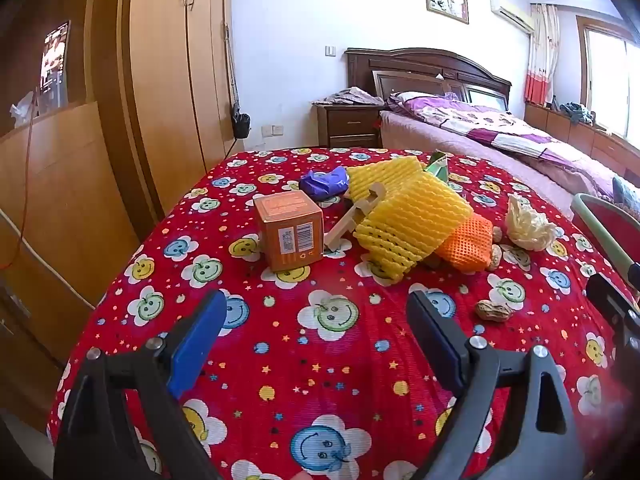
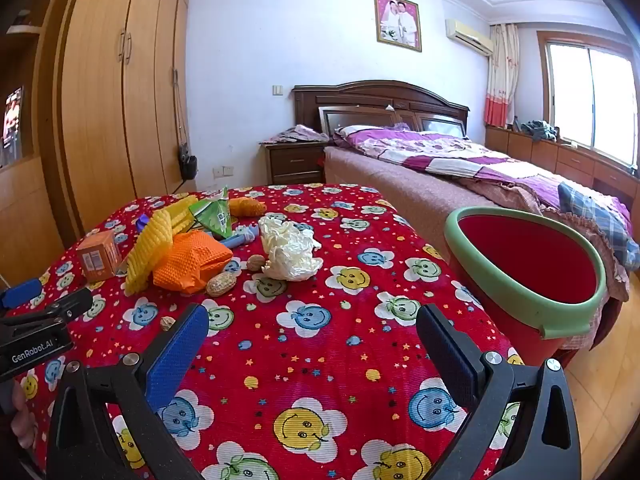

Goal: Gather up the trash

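Heap of litter, crumpled white tissue wad [image 2: 290, 254] among it, lying mid-table on the red smiley-print cloth [image 2: 320, 360], ahead and slightly left of the right gripper [image 2: 312, 344]. Nearer that one than the left gripper [image 1: 316, 336]; both jaws spread wide, holding nothing. Red bin with green rim [image 2: 520, 304] just beside the table's right edge.

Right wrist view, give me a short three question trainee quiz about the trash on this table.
1. True or false: the red bin with green rim already holds trash.
2. Which lies nearest the right gripper? A. crumpled white paper wad B. orange cardboard box C. green triangular wrapper
3. Fill in: the orange foam net lies partly under the ____ foam net.

Key: 1 false; 2 A; 3 yellow.
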The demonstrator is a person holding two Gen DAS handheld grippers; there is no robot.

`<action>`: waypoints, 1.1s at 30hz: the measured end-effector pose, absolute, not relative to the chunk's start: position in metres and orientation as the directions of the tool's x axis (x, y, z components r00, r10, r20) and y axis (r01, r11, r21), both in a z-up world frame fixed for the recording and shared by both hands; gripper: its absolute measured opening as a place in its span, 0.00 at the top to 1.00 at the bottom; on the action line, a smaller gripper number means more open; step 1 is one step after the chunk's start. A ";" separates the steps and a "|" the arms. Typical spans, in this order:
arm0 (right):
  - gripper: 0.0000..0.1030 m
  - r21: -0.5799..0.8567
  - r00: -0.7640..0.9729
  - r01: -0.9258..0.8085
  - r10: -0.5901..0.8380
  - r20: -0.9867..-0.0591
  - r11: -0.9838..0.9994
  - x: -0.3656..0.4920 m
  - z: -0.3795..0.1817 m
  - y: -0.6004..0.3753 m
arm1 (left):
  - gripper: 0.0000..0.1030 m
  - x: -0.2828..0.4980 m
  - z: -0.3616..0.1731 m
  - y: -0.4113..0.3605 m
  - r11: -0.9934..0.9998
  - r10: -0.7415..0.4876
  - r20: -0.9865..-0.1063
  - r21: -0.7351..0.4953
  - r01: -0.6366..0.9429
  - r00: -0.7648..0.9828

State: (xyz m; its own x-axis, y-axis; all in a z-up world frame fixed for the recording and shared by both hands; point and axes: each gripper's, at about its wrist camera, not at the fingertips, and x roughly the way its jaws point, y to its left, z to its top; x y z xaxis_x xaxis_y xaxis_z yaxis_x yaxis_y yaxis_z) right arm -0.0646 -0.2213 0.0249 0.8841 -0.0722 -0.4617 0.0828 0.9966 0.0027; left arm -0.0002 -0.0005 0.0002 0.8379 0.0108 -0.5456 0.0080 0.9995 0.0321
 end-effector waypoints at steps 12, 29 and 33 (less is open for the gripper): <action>0.00 0.003 0.883 0.083 -0.072 -0.464 0.997 -0.064 0.025 -0.221 | 0.11 0.000 0.000 0.000 1.000 0.009 -0.546 0.027 0.007 0.838; 0.00 0.002 0.883 0.083 -0.073 -0.463 0.997 -0.064 0.025 -0.221 | 0.11 0.000 0.000 0.000 1.000 0.007 -0.547 0.025 0.007 0.837; 0.00 0.002 0.883 0.083 -0.072 -0.463 0.997 -0.064 0.025 -0.221 | 0.11 0.000 0.000 0.000 1.000 0.007 -0.546 0.024 0.008 0.838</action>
